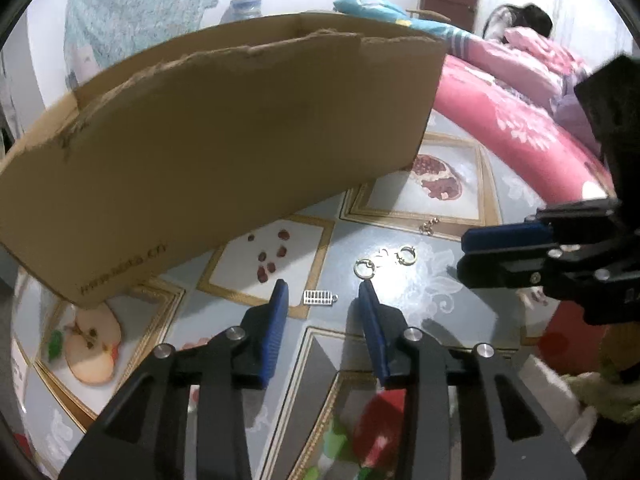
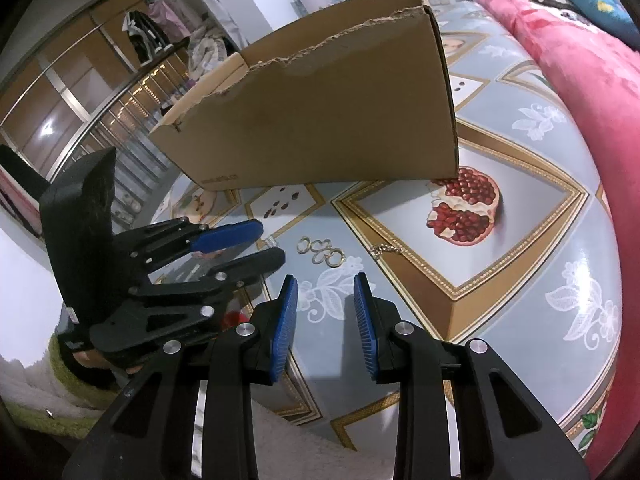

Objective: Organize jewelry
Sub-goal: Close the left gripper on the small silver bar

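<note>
Small jewelry lies on the patterned tablecloth: a silver comb-shaped charm, gold hoop earrings and a small gold chain piece. My left gripper is open, its fingertips either side of the charm, just above the cloth. My right gripper is open and empty, short of the hoops and the chain. The right gripper shows at the right edge of the left wrist view. The left gripper shows in the right wrist view.
An open, torn cardboard box stands on the cloth behind the jewelry; it also shows in the right wrist view. A pink quilt lies along the far right. A fluffy white and green cloth sits at lower left.
</note>
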The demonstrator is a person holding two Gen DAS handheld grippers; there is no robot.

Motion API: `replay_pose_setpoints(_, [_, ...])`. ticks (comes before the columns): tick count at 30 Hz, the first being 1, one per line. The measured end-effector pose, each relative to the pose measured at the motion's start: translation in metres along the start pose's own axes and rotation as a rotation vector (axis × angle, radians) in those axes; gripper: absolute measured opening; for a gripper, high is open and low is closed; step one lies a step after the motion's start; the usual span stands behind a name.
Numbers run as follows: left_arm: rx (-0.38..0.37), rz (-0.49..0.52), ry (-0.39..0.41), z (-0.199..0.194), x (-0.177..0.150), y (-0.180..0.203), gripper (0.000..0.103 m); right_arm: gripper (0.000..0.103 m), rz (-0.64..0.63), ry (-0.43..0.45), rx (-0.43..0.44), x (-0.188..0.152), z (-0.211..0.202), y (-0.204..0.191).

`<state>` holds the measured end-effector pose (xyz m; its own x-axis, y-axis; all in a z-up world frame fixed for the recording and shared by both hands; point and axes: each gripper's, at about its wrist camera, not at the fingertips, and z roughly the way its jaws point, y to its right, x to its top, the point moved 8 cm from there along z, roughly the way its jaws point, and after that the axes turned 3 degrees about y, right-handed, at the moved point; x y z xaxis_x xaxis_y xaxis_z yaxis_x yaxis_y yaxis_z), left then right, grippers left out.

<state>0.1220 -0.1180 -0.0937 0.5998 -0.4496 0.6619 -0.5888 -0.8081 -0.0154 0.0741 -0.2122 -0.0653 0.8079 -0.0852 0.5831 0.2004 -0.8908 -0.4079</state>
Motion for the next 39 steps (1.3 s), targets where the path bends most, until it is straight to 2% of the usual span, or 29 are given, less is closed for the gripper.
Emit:
replay_pose_setpoints(5, [0.010,0.033,0.004,0.001,0.003,0.002,0.015,0.028,0.005,0.002,0.000,0.000,0.000,0.001])
replay_pose_setpoints(25, [0.001,0.012,0.014,-0.004,-0.003,0.000,0.014,0.028,0.002,0.021,-0.023,0.001,-0.007,0.004])
replay_pose_setpoints(39, [-0.008,-0.053,0.059,-0.019,0.003,-0.012,0.014,0.028,-0.112,0.063,-0.177,0.011,0.002,0.018])
